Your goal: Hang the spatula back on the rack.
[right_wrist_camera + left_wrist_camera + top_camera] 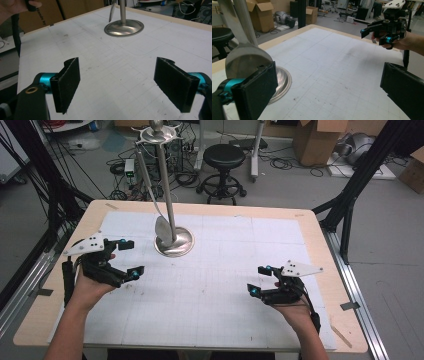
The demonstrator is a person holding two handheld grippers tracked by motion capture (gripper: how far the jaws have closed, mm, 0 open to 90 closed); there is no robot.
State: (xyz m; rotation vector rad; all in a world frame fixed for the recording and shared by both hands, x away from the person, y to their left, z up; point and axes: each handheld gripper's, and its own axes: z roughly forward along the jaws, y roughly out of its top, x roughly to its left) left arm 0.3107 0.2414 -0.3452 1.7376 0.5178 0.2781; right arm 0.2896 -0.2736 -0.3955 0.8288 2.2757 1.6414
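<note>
Both hands are just resting low on the white gridded mat, left gripper and right gripper both gaping wide and empty. The shiny steel spoon is hanging off the tall steel stand (looks done), bowl dangling just above the round base.

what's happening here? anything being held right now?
Nothing is held. A person works two handheld grippers over a table covered with white gridded paper. The left gripper, jaws wide open and empty, sits beside the metal stand, where a spoon hangs from the top with its bowl near the base. The right gripper is at the table's right side, also open and empty, well apart from the stand.
</note>
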